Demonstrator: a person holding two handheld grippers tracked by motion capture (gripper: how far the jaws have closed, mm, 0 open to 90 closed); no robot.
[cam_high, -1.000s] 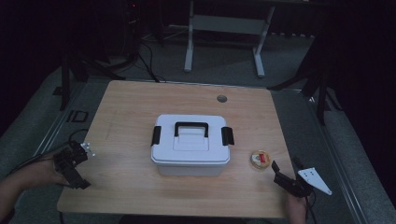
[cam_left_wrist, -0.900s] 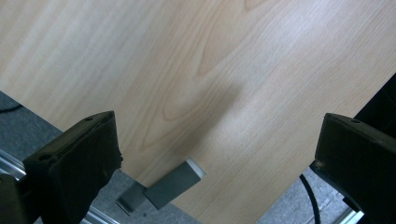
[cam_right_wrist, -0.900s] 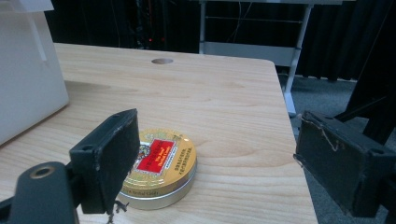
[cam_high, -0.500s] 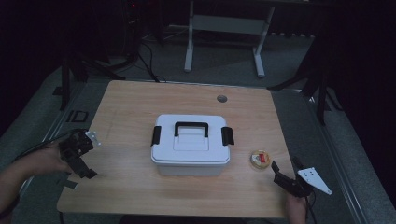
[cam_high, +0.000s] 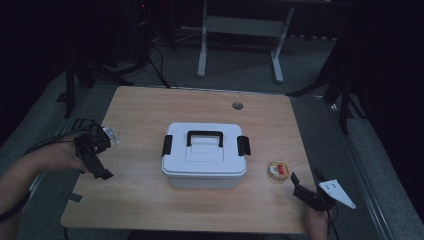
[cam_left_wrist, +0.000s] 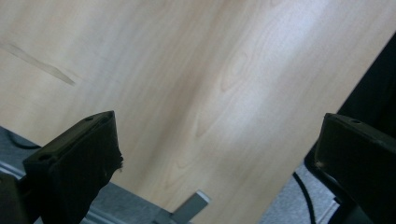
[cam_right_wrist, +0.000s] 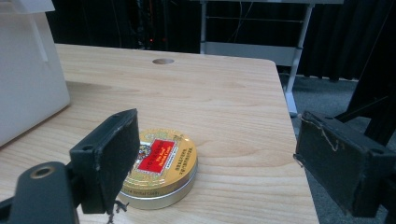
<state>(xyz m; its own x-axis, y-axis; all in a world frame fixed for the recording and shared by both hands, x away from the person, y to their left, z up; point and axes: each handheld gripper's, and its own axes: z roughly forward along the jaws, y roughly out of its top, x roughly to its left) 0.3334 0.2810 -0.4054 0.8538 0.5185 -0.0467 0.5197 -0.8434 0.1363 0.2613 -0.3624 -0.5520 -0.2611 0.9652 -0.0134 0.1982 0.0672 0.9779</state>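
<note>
A white lidded box (cam_high: 205, 155) with a black handle and two black side latches stands mid-table; its wall (cam_right_wrist: 28, 70) also shows at the left of the right gripper view. To its right lies a small round gold tin (cam_high: 278, 171) with a red label (cam_right_wrist: 161, 161). My right gripper (cam_high: 306, 181) hovers open just short of the tin, which sits in front of its left jaw (cam_right_wrist: 219, 123). My left gripper (cam_high: 98, 162) is held by a hand at the table's left edge. It is open over bare wood (cam_left_wrist: 217, 126), with nothing between its jaws.
The wooden table (cam_high: 145, 107) has a round cable hole (cam_high: 237, 105) at the back right. A metal frame stand (cam_high: 240, 30) and cables sit on the dark floor behind. The table's edge and grey floor (cam_left_wrist: 299, 210) lie under the left gripper.
The left gripper has moved away from the near edge, farther up the table's left side and slightly right. The right gripper, box and tin have stayed put.
</note>
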